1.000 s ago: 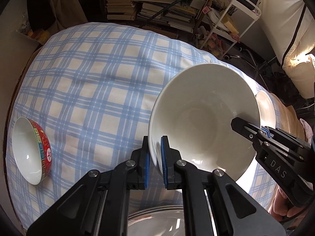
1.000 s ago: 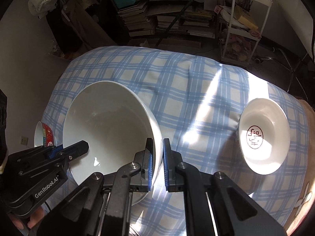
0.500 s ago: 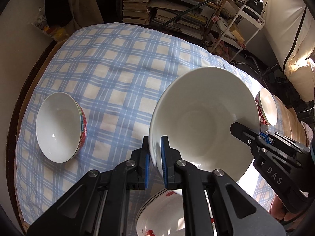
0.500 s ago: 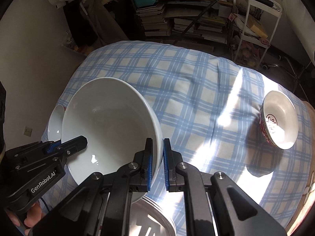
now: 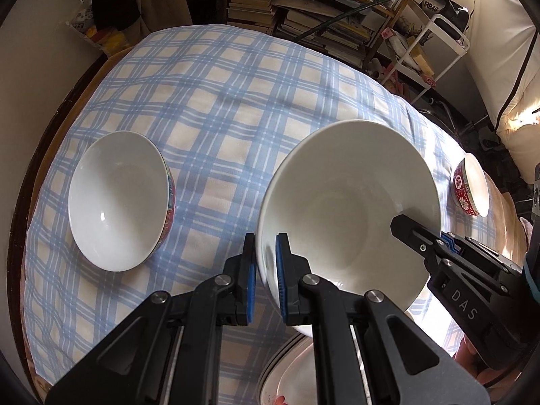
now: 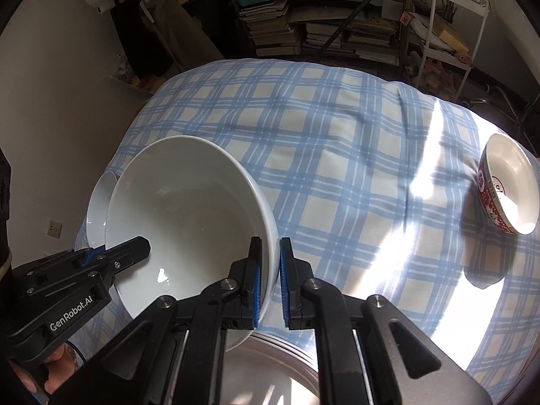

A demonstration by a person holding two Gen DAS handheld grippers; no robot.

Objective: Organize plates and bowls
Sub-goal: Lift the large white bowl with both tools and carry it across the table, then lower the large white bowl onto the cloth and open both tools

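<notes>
- Left wrist view: my left tongs (image 5: 266, 270) pinch the near rim of the big white bowl (image 5: 347, 209), nearly shut on it. My right tongs (image 5: 422, 233) pinch the far rim. The bowl hangs tilted over the checked worktop (image 5: 216, 101), above a plate (image 5: 297, 371). If one hand pulls faster, I think the thin rim slips out.
- Right wrist view: my right tongs (image 6: 268, 270) squeeze the bowl's rim tight, bowl above the plate. If I drop it fast, it may crack. The red bowl (image 6: 506, 189) sits far right, safe.
</notes>
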